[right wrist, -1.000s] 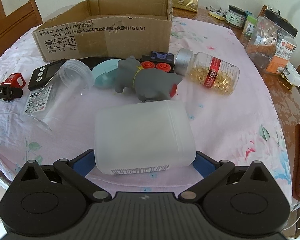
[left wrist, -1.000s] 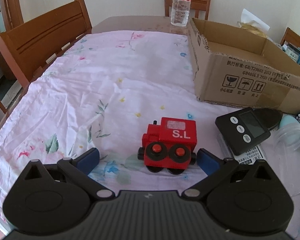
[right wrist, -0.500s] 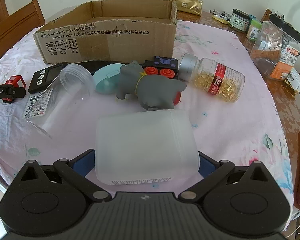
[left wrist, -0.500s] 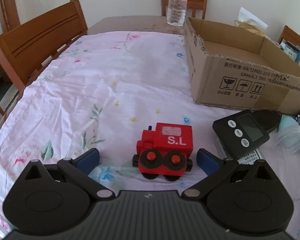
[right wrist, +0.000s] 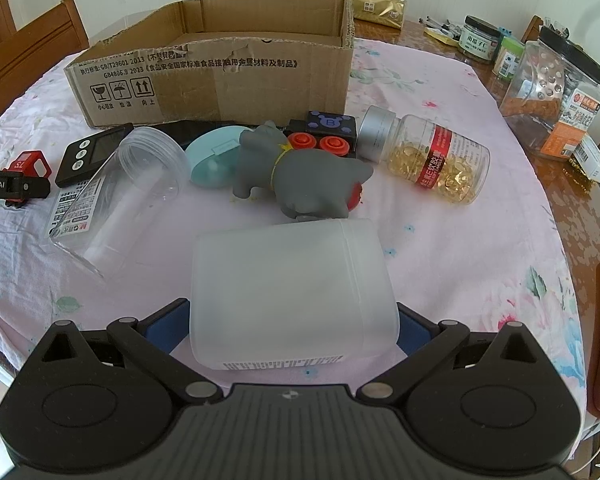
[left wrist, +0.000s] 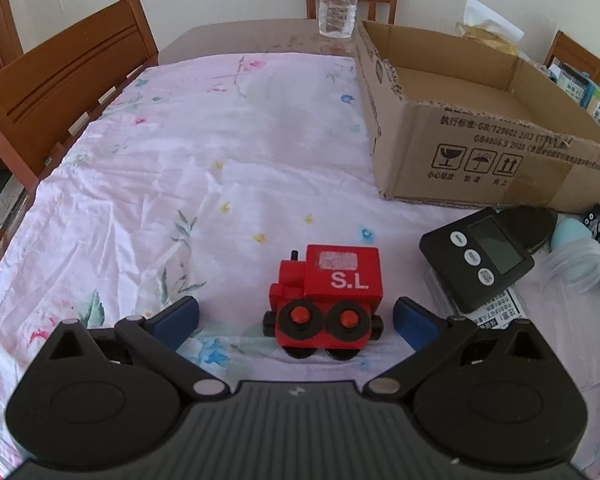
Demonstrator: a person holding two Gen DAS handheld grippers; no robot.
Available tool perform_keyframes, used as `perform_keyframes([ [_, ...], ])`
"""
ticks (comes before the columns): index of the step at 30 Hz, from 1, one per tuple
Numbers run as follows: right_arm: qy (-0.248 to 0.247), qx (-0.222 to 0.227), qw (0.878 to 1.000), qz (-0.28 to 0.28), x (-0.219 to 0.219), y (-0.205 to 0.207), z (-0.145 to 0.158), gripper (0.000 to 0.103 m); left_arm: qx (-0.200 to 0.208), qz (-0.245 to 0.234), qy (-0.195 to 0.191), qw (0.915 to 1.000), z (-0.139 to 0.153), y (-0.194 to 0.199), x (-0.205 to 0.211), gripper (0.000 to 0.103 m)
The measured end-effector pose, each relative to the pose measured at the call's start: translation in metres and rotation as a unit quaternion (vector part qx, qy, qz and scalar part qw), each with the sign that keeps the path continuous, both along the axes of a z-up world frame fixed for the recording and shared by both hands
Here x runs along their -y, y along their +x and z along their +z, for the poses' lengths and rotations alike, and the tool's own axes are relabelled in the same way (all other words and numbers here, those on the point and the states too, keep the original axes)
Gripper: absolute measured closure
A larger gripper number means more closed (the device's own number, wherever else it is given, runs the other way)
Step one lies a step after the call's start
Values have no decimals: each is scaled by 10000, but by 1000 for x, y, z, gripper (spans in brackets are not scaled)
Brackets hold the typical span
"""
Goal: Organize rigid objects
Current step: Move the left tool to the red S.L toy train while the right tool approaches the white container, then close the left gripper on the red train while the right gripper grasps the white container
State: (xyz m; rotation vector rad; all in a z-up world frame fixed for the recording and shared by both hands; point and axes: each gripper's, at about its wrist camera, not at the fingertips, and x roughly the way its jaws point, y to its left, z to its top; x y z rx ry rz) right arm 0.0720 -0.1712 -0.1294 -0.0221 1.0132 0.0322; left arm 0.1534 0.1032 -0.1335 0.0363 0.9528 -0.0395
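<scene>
1. Compared with a second ago, the red toy train (left wrist: pixel 327 300) sits lower and nearer between my left fingers (left wrist: pixel 178 318); I have closed in on it, and the cardboard box (left wrist: pixel 496 156) has slid further up the view.
2. On the right, the frosted plastic container (right wrist: pixel 290 292) has kept its place between my right fingers (right wrist: pixel 166 330), while the clutter beyond it has dropped slightly in the frame.
3. My left gripper (left wrist: pixel 296 318) is spread wide: a clear gap on the left pad's side, a narrow one on the right, touching nothing.
4. The train stands upright on its wheels on the floral tabletop (left wrist: pixel 180 168), long axis running left to right across my view, chimney end to the left, its "S.L" side facing me.
5. My right gripper (right wrist: pixel 292 330) brackets the container, both blue pads at its sides; I cannot tell whether they press or only flank it.
6. The container lies on its side, long axis pointing away from me toward the grey toy animal (right wrist: pixel 300 176), barcode end nearest.
</scene>
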Motion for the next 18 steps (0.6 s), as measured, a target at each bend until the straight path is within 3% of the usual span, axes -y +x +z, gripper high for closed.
perform_keyframes([
  [4,4,1,10000,-1,0,0,0,0,-35,-177,-84,9998,2,-1,3,3],
  [8,7,2,10000,-4,0,0,0,0,98,-314,59,9994,7,-2,5,25],
  [16,14,-4,10000,-3,0,0,0,0,137,-390,144,9990,9,1,9,38],
  [18,13,-31,10000,-4,0,1,0,0,148,-369,54,9992,9,1,9,47],
])
